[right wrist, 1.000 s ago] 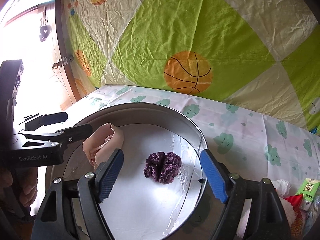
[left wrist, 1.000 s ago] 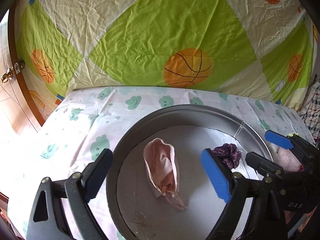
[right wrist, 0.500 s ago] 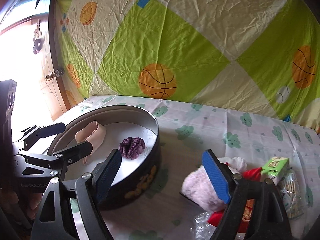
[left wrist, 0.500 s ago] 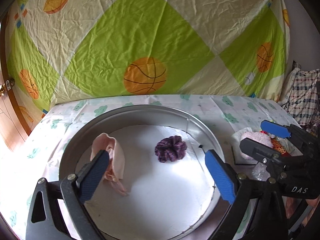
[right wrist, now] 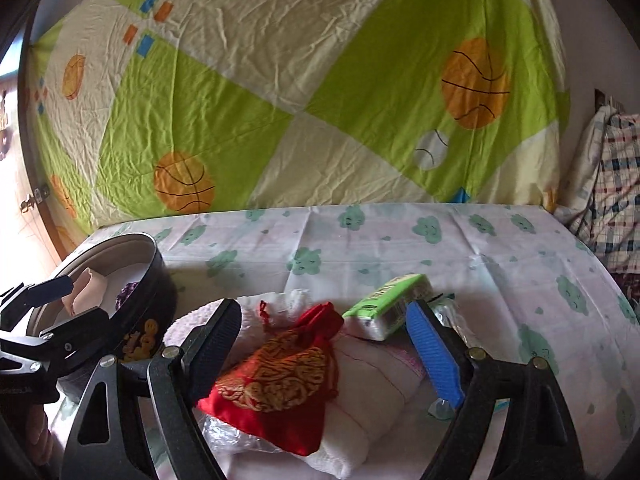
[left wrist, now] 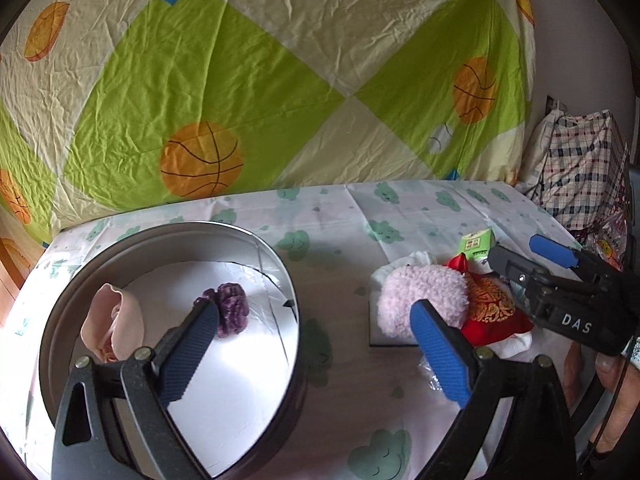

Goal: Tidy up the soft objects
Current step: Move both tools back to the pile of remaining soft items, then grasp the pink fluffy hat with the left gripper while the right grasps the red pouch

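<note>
Both the left gripper and right gripper gape empty, the right just widening over the red pouch

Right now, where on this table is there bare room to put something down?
The cloth strip between the round tin and the pile of soft things is free, as is the far stretch behind the pile. Inside the tin, white floor lies bare beside the purple scrunchie. It is crowded around the red pouch and green tissue pack.

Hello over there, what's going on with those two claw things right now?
Both grippers open, empty, left, right, whose jaws just widened over red pouch. Pink cloth and purple scrunchie in tin. Nothing blocking.
</note>
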Demonstrator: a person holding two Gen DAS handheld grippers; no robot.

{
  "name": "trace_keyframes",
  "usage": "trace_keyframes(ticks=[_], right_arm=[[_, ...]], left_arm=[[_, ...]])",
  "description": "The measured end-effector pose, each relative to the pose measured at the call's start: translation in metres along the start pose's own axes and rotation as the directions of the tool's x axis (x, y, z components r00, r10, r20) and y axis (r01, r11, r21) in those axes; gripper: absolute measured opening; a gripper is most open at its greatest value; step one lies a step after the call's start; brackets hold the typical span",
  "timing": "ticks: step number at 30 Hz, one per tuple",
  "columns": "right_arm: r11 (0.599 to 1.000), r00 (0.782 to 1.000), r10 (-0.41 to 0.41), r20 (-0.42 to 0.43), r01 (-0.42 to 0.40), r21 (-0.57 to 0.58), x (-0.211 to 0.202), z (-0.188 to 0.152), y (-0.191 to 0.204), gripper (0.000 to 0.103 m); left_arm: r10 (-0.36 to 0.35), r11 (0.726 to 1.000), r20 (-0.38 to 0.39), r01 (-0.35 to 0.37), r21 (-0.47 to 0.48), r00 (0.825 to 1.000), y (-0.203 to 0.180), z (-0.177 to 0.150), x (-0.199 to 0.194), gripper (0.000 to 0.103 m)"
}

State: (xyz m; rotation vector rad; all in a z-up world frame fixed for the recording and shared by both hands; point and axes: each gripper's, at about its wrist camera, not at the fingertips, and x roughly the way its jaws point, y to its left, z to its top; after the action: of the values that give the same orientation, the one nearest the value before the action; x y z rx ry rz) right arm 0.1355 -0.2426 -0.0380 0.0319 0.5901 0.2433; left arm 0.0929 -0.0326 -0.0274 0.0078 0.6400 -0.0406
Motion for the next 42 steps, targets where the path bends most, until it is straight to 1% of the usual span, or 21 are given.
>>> trace_keyframes(ticks=[2,5,10,16,19,23,27,31,37,42], right_arm=[[1.0,1.0,-0.003,-0.016,0.003,0.019,0.006,-0.001,-0.004,0.086],[1.0,1.0,-0.023,0.003,0.023,0.018,0.008,-0.004,-0.006,0.086],[0.998,0.999,-0.033,0.011,0.032,0.052,0.011,-0.011,-0.018,0.087],[0.99,0.998,-0.055,0.033,0.051,0.128,0.01,-0.013,-0.04,0.087],[0.986,0.998,-0.053,0.039,0.046,0.16,0.009,-0.013,-0.046,0.087],[0.986,0.997,-0.056,0.057,0.046,0.163,0.006,-0.013,-0.046,0.088],[0.987,0.994,-0.074,0.075,0.062,0.147,0.003,-0.013,-0.045,0.089],[0.984,0.996,-0.075,0.055,0.065,0.165,0.006,-0.014,-0.049,0.09],[0.98,0.996,-0.084,0.043,0.075,0.186,0.007,-0.015,-0.053,0.091],[0.978,0.995,-0.088,0.046,0.078,0.195,0.006,-0.015,-0.054,0.091]], left_arm=[[-0.007,1.0,0.002,0.007,0.001,1.0,-0.005,0.002,0.002,0.098],[-0.013,1.0,-0.002,0.013,0.002,1.0,-0.011,0.005,0.008,0.098],[-0.023,0.999,-0.03,0.024,0.022,0.999,-0.026,0.006,0.021,0.098],[-0.038,0.998,-0.053,0.04,0.04,0.998,-0.043,0.005,0.034,0.098],[-0.047,0.998,-0.064,0.049,0.042,0.997,-0.047,0.003,0.039,0.098],[-0.066,0.996,-0.078,0.07,0.049,0.995,-0.054,0.002,0.044,0.098],[-0.081,0.995,-0.085,0.086,0.057,0.993,-0.061,0.001,0.047,0.098],[-0.1,0.992,-0.109,0.108,0.071,0.989,-0.069,-0.002,0.054,0.098],[-0.1,0.991,-0.129,0.11,0.073,0.987,-0.071,-0.003,0.065,0.098],[-0.103,0.991,-0.132,0.113,0.071,0.986,-0.068,-0.004,0.065,0.098]])
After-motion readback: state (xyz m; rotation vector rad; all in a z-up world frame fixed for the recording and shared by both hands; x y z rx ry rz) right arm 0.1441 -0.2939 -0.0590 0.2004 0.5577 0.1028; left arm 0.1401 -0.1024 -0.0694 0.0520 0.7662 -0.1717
